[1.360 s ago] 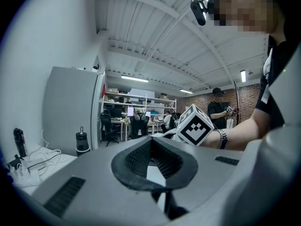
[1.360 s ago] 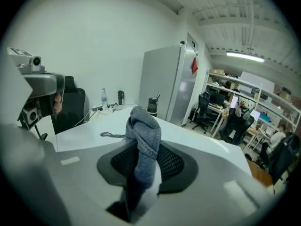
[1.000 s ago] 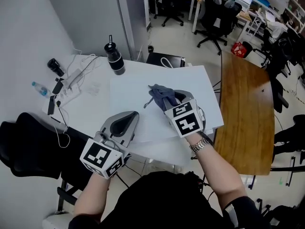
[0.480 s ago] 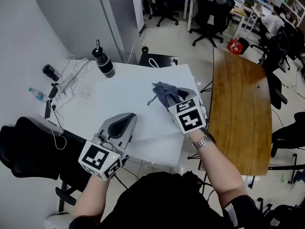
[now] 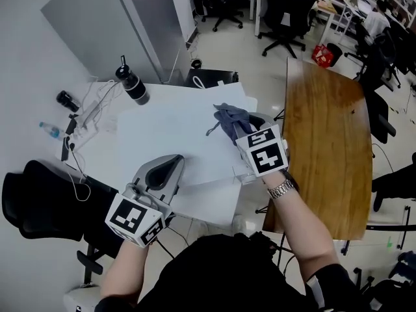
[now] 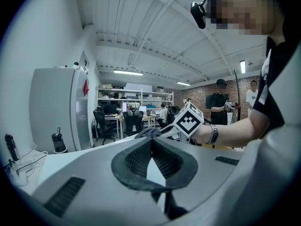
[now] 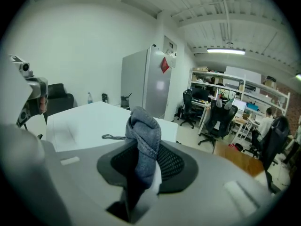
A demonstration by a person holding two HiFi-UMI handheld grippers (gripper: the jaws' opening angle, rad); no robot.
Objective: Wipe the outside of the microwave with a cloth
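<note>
Cloth, grey and bunched, is pinched in the right gripper above the white table's right edge, with a strip of floor between that edge and the wooden table. The left gripper, jaws together and empty, is over the near edge. The steel cabinet bears a red diamond sticker, its print too small to read.
</note>
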